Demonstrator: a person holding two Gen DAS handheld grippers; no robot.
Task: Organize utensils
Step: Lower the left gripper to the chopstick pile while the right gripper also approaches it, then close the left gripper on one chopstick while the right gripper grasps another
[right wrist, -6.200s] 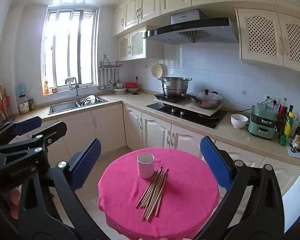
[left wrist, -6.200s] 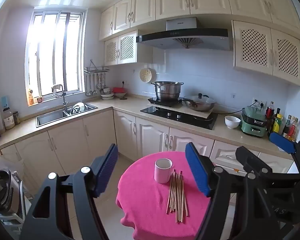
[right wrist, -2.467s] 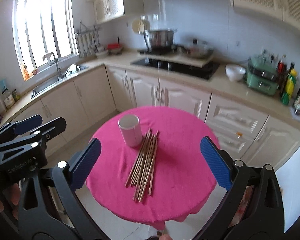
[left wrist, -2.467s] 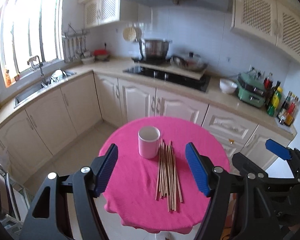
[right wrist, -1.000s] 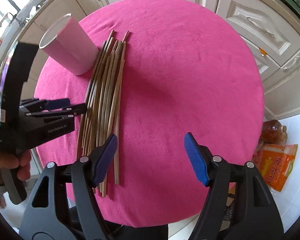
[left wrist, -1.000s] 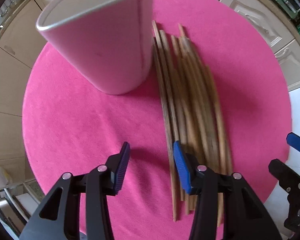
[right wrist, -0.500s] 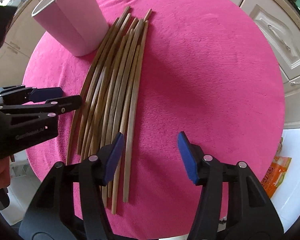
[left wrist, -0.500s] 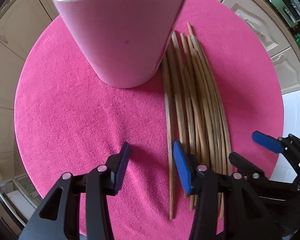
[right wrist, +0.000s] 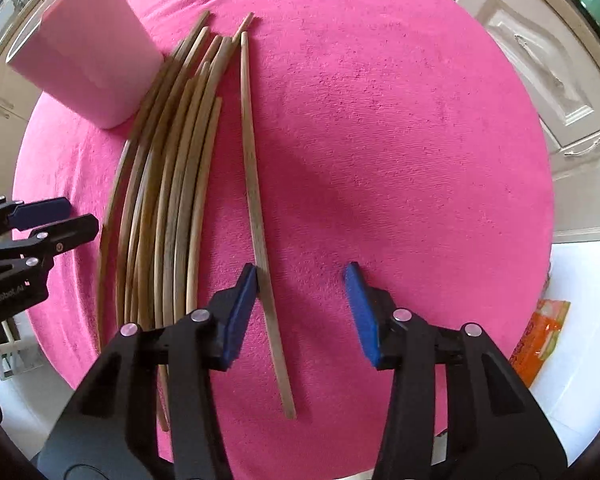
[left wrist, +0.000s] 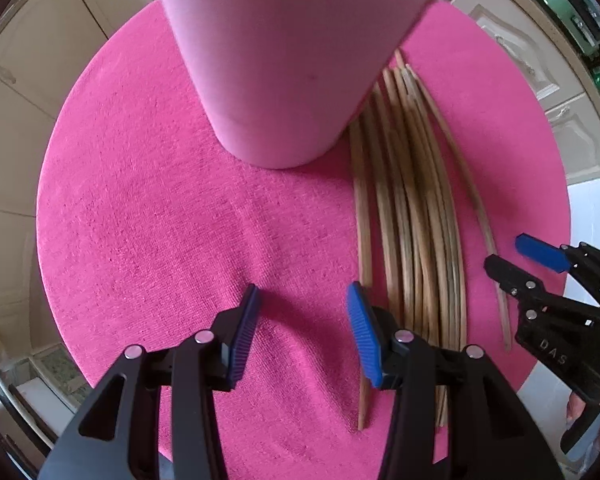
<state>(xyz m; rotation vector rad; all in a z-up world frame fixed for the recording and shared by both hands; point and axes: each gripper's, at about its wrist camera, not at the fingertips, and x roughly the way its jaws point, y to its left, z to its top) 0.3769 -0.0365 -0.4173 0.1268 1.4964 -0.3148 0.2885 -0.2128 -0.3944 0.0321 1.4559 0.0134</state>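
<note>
Wooden chopsticks [right wrist: 172, 184] beside pink cup [right wrist: 84, 52]

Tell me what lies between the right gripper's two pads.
Right wrist view: one chopstick beside the left pad of the right gripper, then bare pink tablecloth.

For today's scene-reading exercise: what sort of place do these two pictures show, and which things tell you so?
Probably a home kitchen: cream panelled cabinet doors ring a small round table under a pink cloth, which bears a pale pink cup and a bundle of wooden chopsticks.
</note>
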